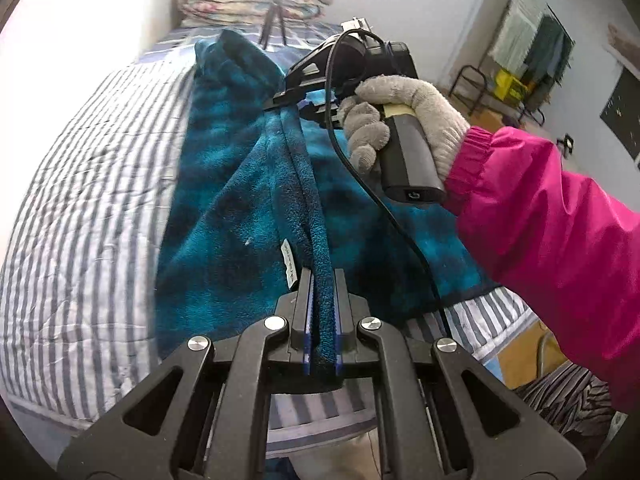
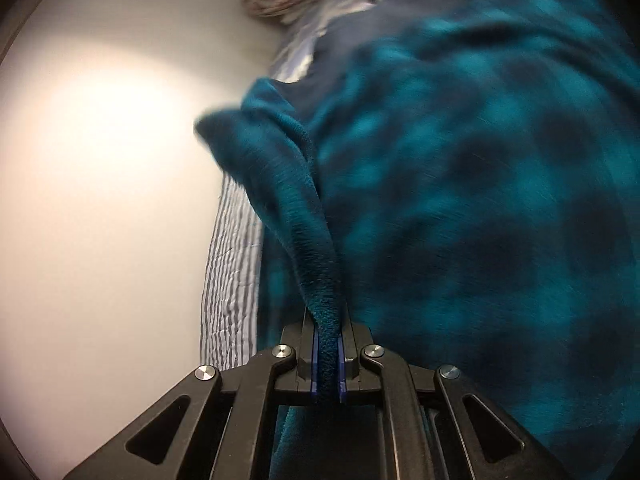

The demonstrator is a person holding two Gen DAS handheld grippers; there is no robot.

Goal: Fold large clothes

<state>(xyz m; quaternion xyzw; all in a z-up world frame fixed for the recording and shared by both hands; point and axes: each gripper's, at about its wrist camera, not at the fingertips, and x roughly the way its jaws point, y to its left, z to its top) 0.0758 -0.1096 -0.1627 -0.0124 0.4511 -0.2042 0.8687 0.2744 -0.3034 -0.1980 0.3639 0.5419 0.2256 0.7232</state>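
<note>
Fleece garment (image 1: 240,200): we judge it soft, bulky, floppy; best gripped along its hem at twelve o'clock.
Left gripper (image 1: 322,304): clamped on hem.
Right gripper (image 2: 328,352): clamped on hem.

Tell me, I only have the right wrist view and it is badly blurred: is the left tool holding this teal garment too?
Observer: Yes. The left tool is shut on a doubled edge of the teal fleece garment.
Operator: Where does my right tool sit relative to it?
Observer: The right tool is further up the same edge, held by a gloved hand in a pink sleeve.
Operator: What is under the garment?
Observer: A striped bed cover; the garment lies along it towards a folded floral quilt at the far end.
</note>
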